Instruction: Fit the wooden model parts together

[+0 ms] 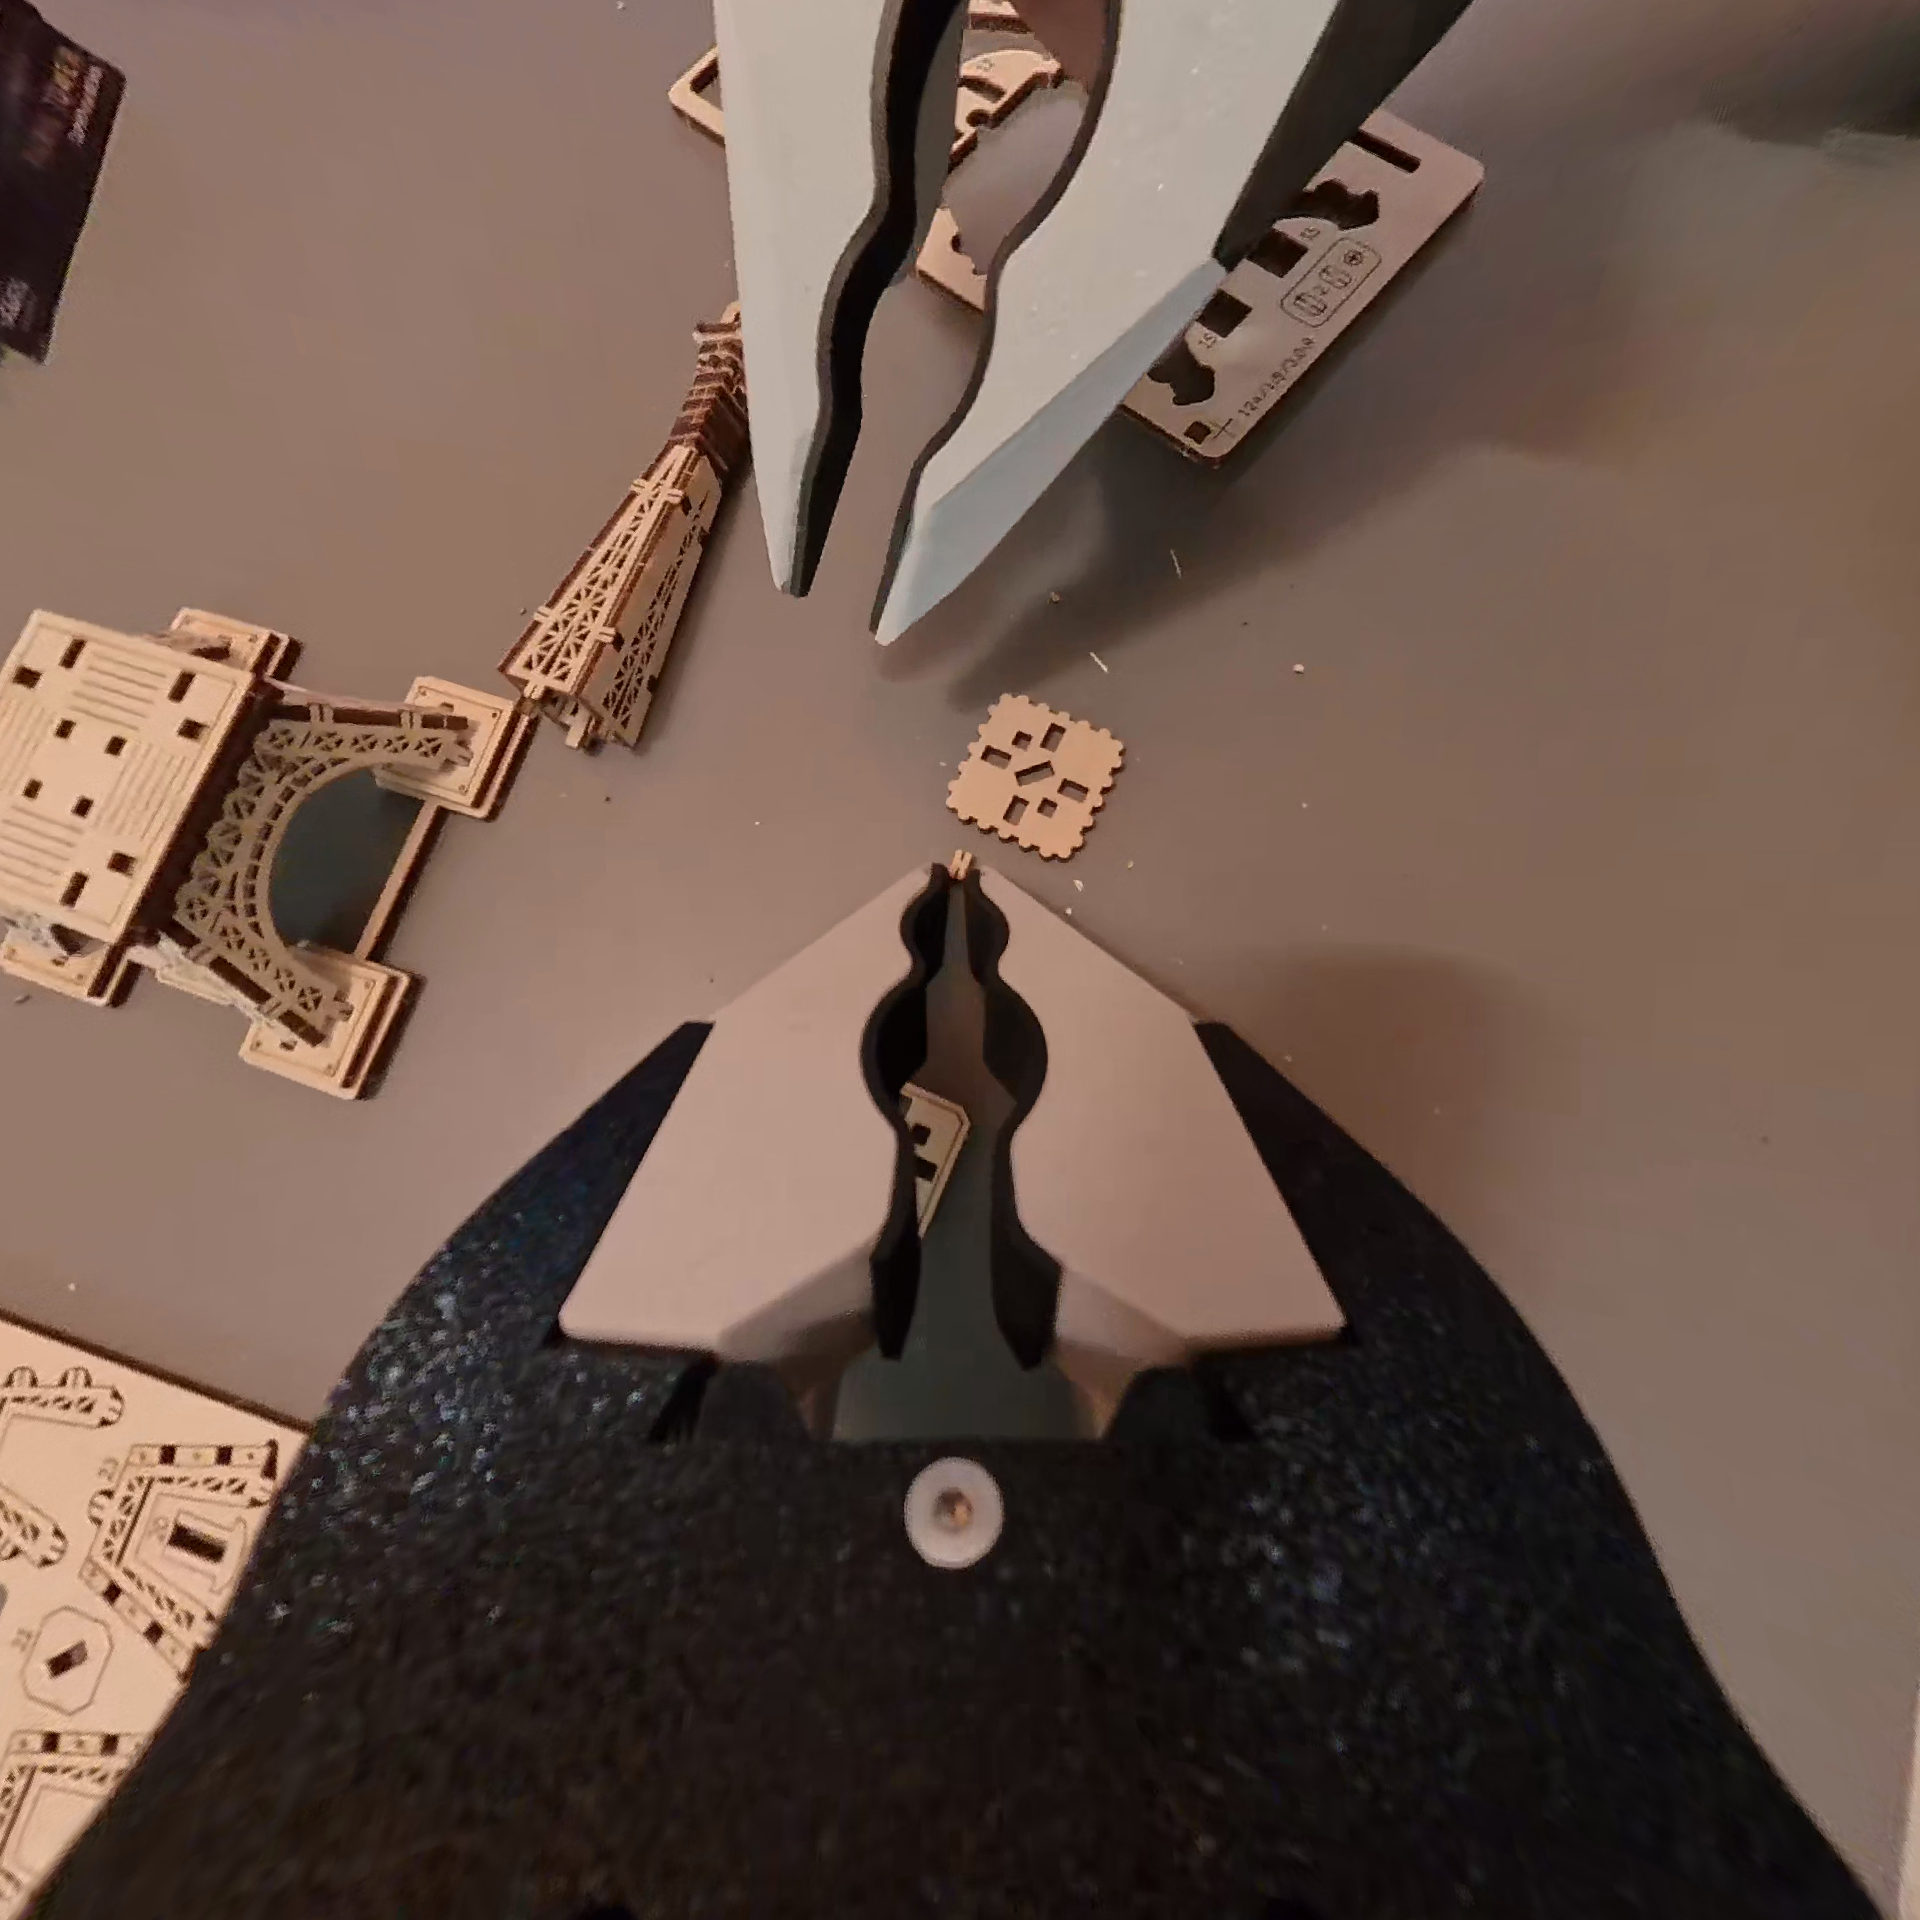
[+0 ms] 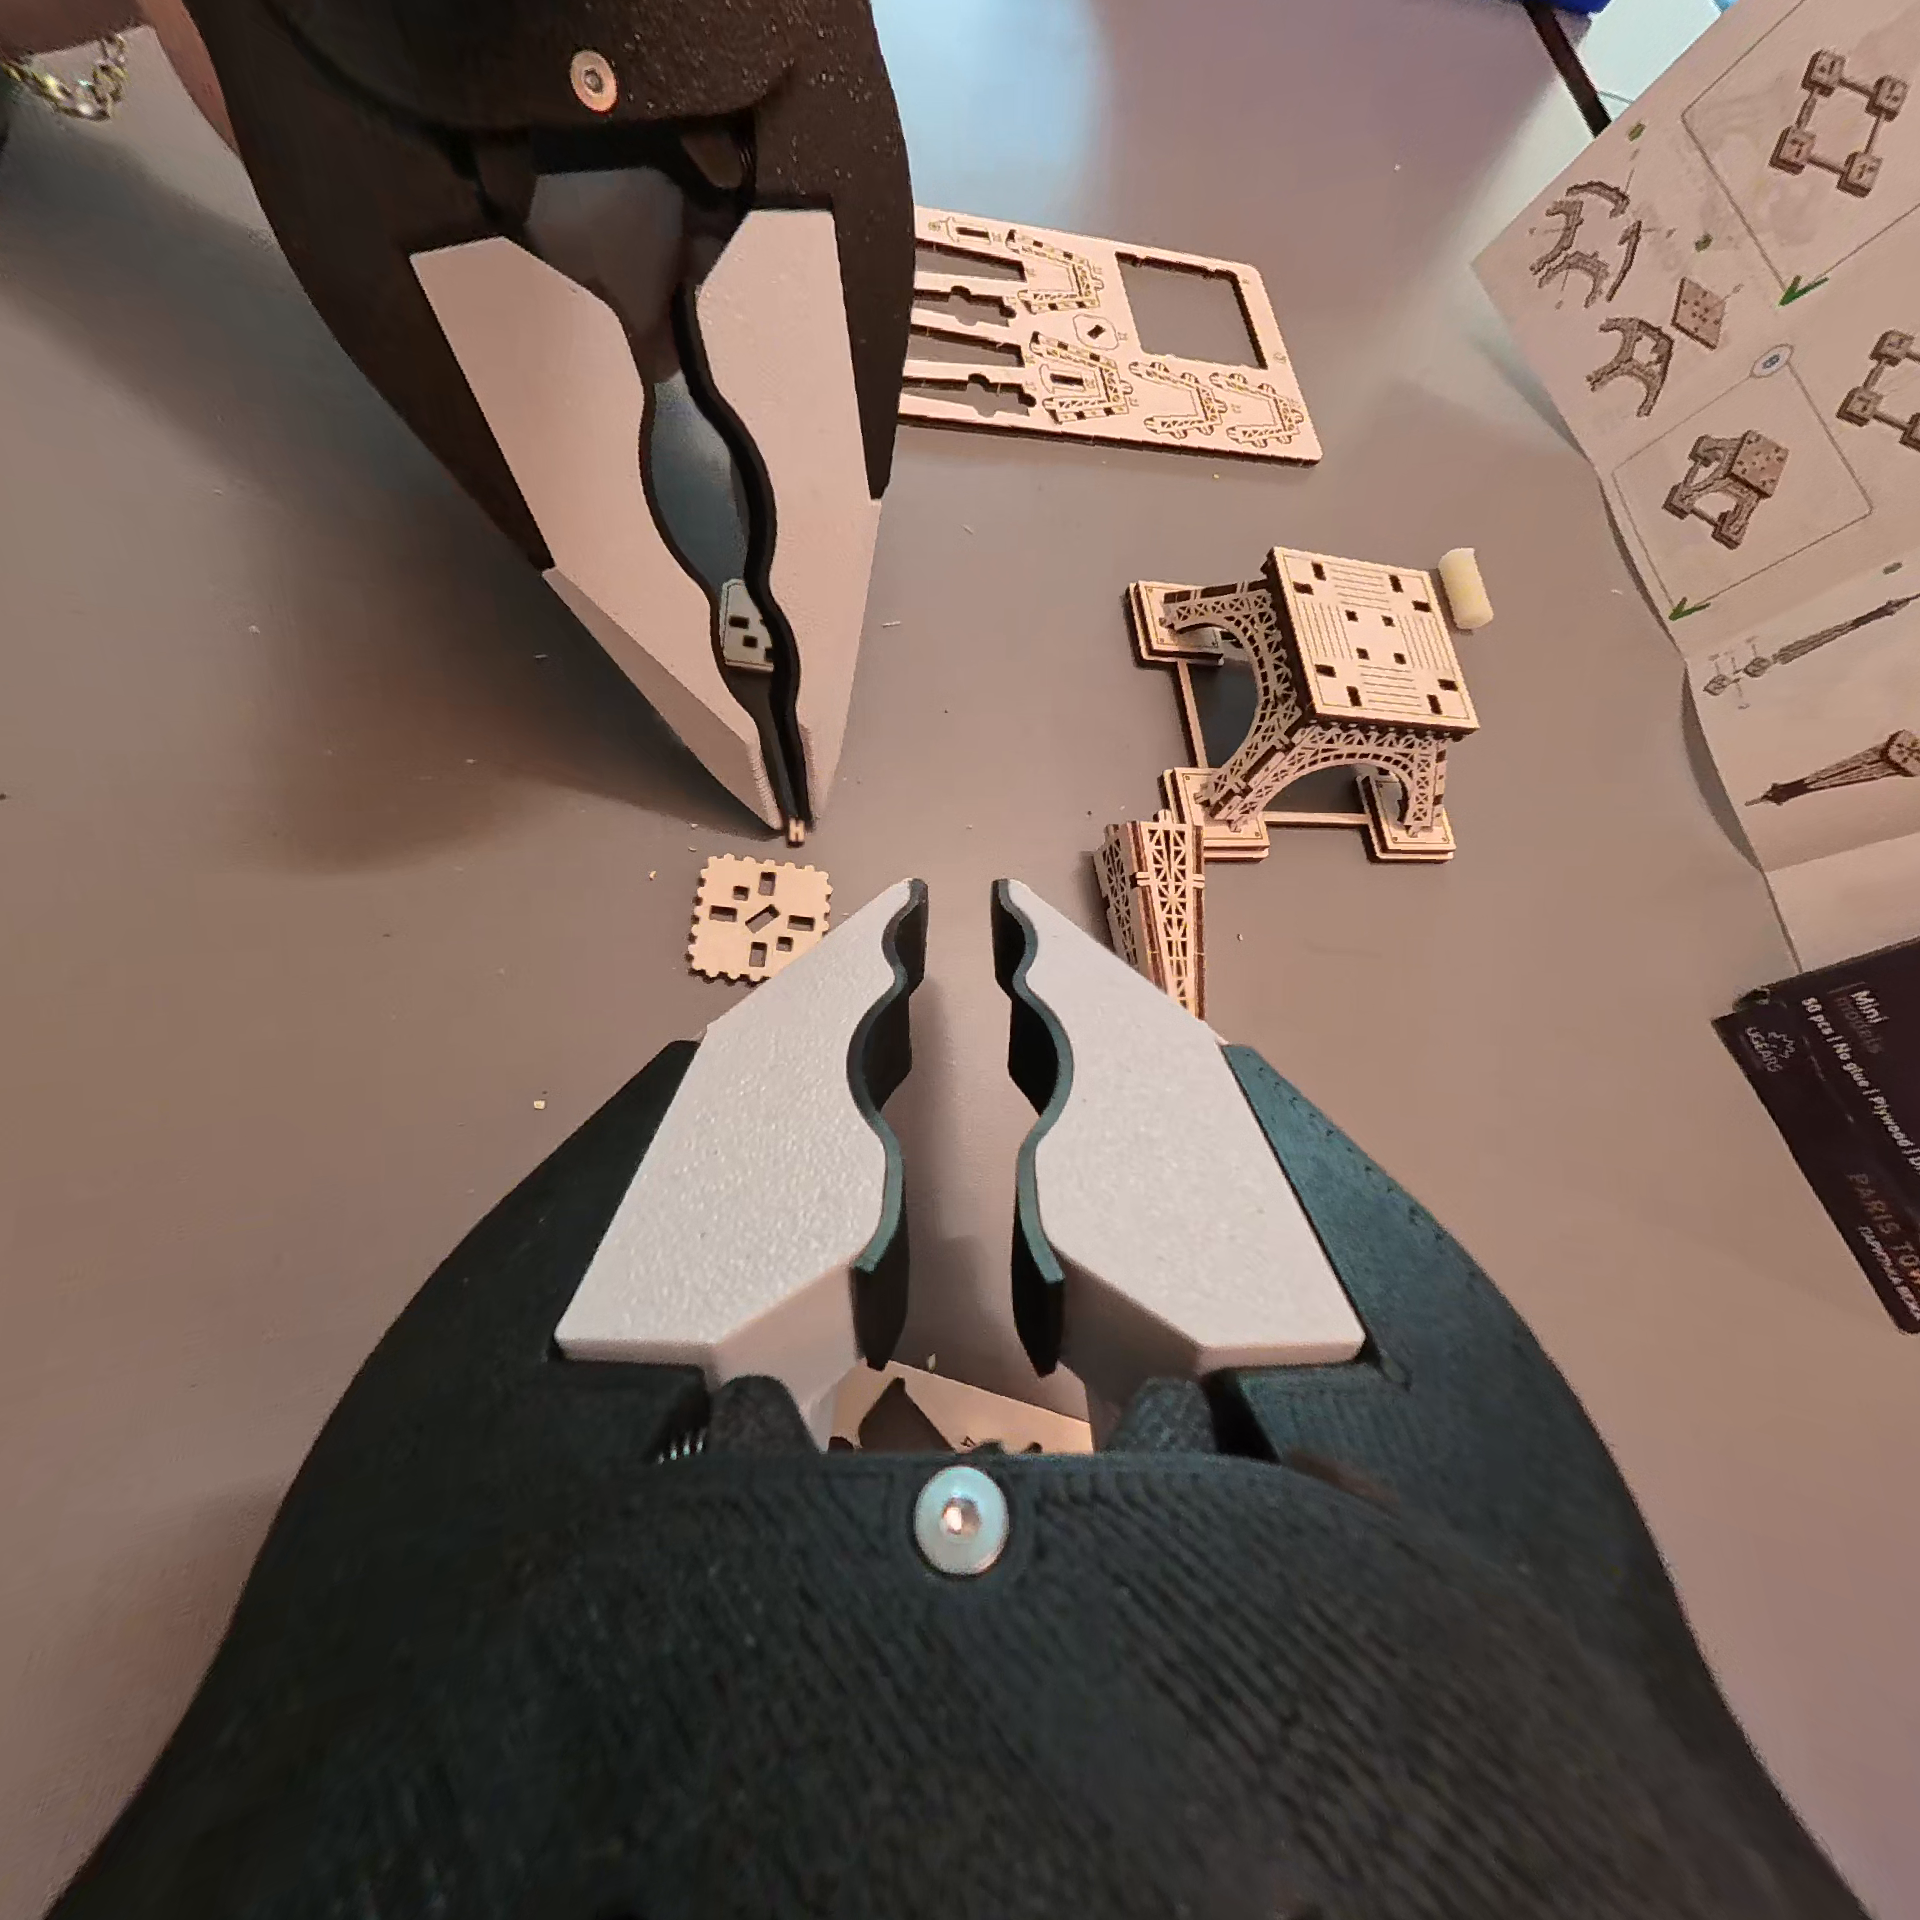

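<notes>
My left gripper (image 1: 961, 883) is shut on a small thin wooden part (image 1: 932, 1143) whose tip pokes out past the fingertips. It hovers just above a small square slotted wooden plate (image 1: 1036, 777) that lies flat on the grey table. In the right wrist view the left gripper (image 2: 793, 826) comes down from the top left, holding the part (image 2: 746, 636) right beside the plate (image 2: 762, 916). My right gripper (image 2: 958, 891) is open and empty, just right of the plate; it also shows in the left wrist view (image 1: 840, 613).
The arched tower base (image 2: 1340, 686) stands at right, with the tapered tower section (image 2: 1153, 914) lying beside it. Punched part sheets (image 2: 1091, 353) (image 1: 104, 1558), an instruction sheet (image 2: 1714, 416), a dark card (image 2: 1839, 1122) and a small white cylinder (image 2: 1465, 587) lie around. One gripper's finger ends stand about 5 cm off the other's. Both grippers' tips are roughly 20 cm from the small white cylinder (image 2: 1465, 587).
</notes>
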Demonstrator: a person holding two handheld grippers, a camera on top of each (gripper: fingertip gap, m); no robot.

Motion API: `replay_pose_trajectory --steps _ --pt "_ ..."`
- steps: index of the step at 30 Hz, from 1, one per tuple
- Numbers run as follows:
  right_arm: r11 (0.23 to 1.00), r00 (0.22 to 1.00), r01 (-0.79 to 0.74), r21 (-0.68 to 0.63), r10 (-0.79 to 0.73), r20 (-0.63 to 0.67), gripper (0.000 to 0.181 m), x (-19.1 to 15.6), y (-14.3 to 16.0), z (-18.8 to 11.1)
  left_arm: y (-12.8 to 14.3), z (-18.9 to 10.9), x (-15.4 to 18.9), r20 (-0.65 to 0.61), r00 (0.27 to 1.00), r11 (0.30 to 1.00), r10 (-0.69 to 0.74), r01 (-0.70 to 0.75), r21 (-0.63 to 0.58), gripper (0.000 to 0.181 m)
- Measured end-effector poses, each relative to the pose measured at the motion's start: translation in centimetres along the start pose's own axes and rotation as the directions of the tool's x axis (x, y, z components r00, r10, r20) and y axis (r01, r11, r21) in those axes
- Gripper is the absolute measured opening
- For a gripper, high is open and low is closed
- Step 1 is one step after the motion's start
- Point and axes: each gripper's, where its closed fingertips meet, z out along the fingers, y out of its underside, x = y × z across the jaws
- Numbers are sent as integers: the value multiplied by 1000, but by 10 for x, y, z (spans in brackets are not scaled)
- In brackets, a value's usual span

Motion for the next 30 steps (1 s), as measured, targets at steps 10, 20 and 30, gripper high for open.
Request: replay_pose_trajectory --steps 10,20,30 --pt "1000 1000 -5 -4 5 5 10 -1 2 1 -1 0 -2 -8 998 998 65 -65 8 5" --pt "998 998 -60 12 60 14 11 0 0 0 -2 1 -1 -40 995 995 92 -90 39 0" --pt "871 885 -441 216 383 264 22 -13 -48 -4 -28 -63 -14 497 690 772 526 -632 60 0"
